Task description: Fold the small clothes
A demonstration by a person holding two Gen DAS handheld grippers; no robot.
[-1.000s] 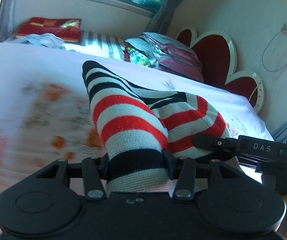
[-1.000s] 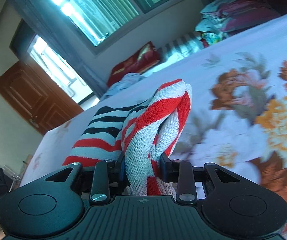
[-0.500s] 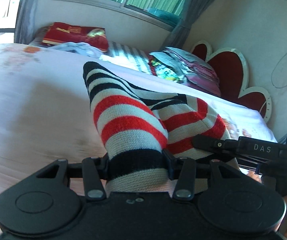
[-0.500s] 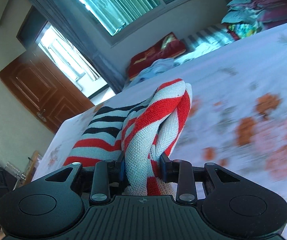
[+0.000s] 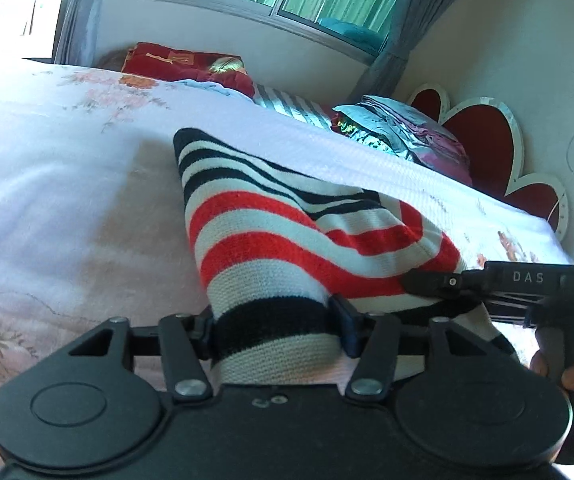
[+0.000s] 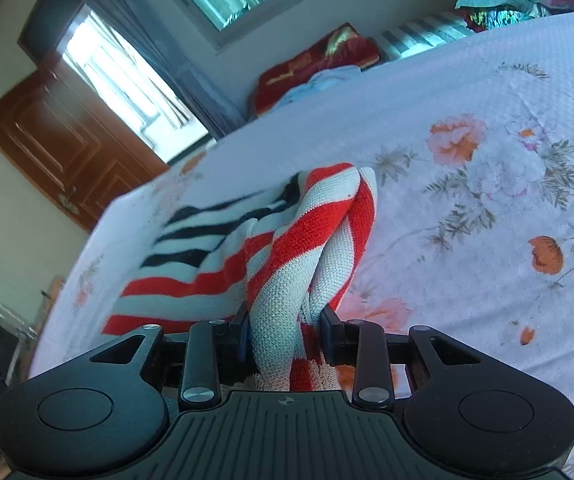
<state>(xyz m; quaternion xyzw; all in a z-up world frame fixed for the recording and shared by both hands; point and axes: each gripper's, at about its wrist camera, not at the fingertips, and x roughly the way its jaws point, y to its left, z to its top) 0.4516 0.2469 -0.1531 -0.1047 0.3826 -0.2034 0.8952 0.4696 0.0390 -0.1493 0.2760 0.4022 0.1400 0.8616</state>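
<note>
Left wrist view: our left tongs (image 5: pixel 275 320) clamp the striped knit garment (image 5: pixel 271 240), and our right tongs (image 6: pixel 285 330) pinch its bunched edge. Beyond both, it trails onto the floral bed (image 6: pixel 487 200). We judge folding barely begun; laying flat remains.

Between the left gripper (image 5: pixel 275 326) and right gripper (image 6: pixel 285 330) the striped garment (image 5: pixel 271 248) fills both jaws, leaving no gap. From the left view, open bedsheet (image 5: pixel 67 184) spreads from 9 to 11 o'clock. At 1 o'clock a clothes pile (image 5: pixel 403 132) and red headboard (image 5: pixel 483 132) block; the red cushion (image 5: pixel 187 68) sits near 12.
</note>
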